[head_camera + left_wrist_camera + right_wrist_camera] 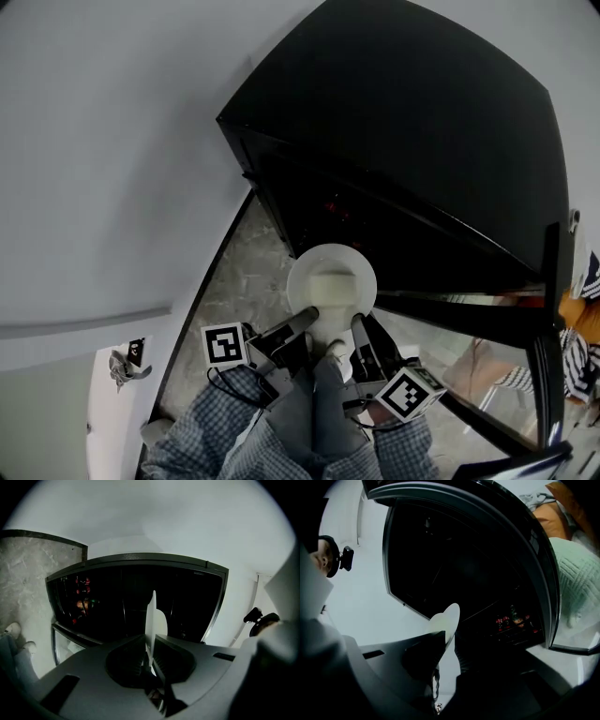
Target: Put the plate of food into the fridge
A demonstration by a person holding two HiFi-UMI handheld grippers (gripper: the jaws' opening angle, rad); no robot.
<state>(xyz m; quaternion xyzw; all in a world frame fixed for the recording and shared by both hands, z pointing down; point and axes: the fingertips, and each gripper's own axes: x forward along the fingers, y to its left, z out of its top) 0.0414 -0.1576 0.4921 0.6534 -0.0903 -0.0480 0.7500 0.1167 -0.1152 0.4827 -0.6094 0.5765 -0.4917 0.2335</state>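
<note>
Head view has the plate (302, 274) flat with pale food (333, 286) on it, at the open fridge's (422, 141) dark mouth. The gripper views catch it edge-on, with red items (513, 619) deep inside. Marbled floor (234, 281) lies left. The left gripper (307, 317) and right gripper (357, 324) each have narrow jaws pinching its near rim.

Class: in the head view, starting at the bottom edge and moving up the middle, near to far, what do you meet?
Person's knees → plate → fridge
</note>
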